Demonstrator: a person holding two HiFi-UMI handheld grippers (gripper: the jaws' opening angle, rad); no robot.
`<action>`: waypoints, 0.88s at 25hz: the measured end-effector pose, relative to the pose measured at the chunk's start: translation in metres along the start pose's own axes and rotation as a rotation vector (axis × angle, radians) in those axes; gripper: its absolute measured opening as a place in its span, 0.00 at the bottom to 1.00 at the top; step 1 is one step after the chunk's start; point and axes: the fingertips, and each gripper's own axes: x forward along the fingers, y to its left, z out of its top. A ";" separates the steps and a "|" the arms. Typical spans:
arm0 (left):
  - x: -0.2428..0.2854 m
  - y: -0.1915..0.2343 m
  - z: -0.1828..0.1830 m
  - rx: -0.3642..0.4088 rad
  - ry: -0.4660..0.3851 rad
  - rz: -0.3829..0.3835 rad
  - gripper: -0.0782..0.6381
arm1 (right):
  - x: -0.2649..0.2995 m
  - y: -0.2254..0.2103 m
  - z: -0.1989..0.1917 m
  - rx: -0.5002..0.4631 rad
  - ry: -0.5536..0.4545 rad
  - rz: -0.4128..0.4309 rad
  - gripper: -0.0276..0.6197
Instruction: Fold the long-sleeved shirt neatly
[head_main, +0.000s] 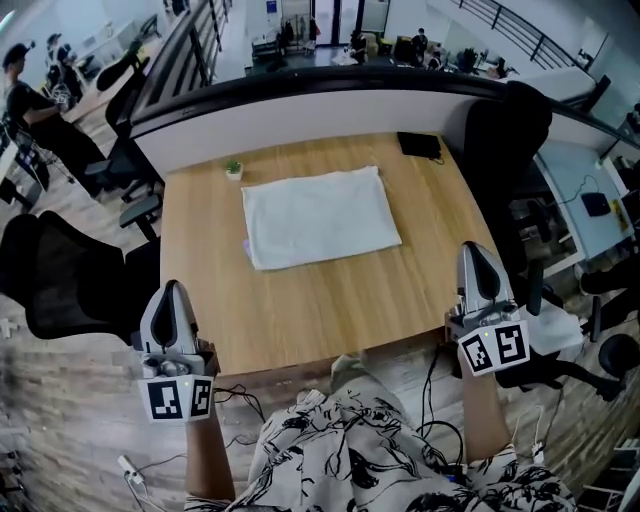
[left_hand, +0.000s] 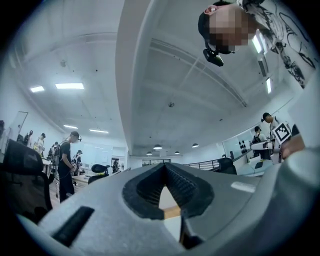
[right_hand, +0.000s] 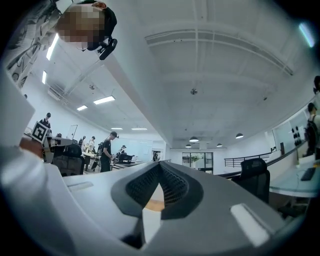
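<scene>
Lying near the middle of the table (head_main: 330, 310), the shirt (head_main: 320, 217) is a neat white rectangle, its edges roughly square to the tabletop. Both grippers are well clear of it, held at the near edge of the table. The left gripper (head_main: 172, 292) is by the near left corner and the right gripper (head_main: 473, 250) by the right edge. In each gripper view the jaws are pressed together with nothing between them: left gripper (left_hand: 164, 171), right gripper (right_hand: 159, 174). A small plant (head_main: 234, 170) stands behind the shirt's far left corner, and a black pouch (head_main: 419, 145) lies at the far right of the table.
</scene>
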 end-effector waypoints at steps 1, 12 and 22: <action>-0.006 0.000 0.004 -0.006 -0.007 -0.004 0.11 | -0.007 0.005 0.003 0.001 -0.006 -0.005 0.05; -0.063 0.015 -0.004 -0.071 0.070 -0.004 0.11 | -0.078 0.042 0.014 0.006 0.027 -0.018 0.05; -0.100 0.000 -0.013 -0.015 0.123 0.077 0.11 | -0.099 0.030 0.008 0.047 0.009 0.002 0.05</action>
